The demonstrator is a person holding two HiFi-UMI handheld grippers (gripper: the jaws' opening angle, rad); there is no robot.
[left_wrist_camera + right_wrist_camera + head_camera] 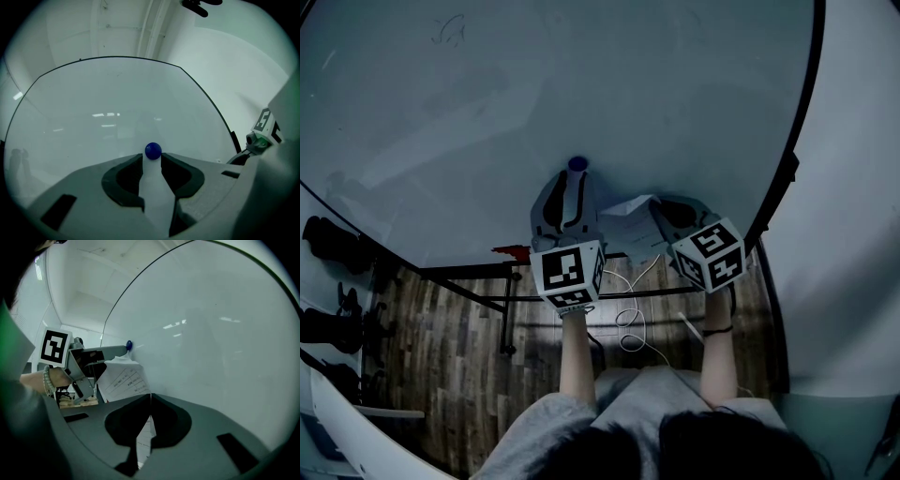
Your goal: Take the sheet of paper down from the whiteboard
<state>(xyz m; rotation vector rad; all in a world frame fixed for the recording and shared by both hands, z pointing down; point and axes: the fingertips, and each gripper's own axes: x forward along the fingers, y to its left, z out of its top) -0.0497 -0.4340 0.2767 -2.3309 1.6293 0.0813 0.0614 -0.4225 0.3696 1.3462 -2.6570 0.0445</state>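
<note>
Here the sheet of paper point(123, 378) hangs low against the whiteboard point(534, 94). Its upper corner lies just beside a blue magnet point(153, 151), and the rest bows away from the board toward the person. The right gripper point(150, 397) has its jaws pressed fully together on the sheet's near edge, which shows as a thin line between them. The left gripper point(574, 183) is drawn in narrow, with the small round magnet caught at its very tips. Whether the magnet touches the board at this moment cannot be told from any view.

The main risk seems to be timing between the two hands. If the right gripper pulls while the magnet clamps the corner to the board, the paper could tear at that corner or crumple further. The magnet is round and is held only at the jaw tips, so a slight twist could squeeze it out and drop it to the wooden floor point(459, 356) below. The sheet is held by one thin edge, so a sharp tug could slide it free of the jaws. Once released, it may also swing and fold over on itself.

By count there are one sheet of paper, one blue magnet, one whiteboard and two grippers.
</note>
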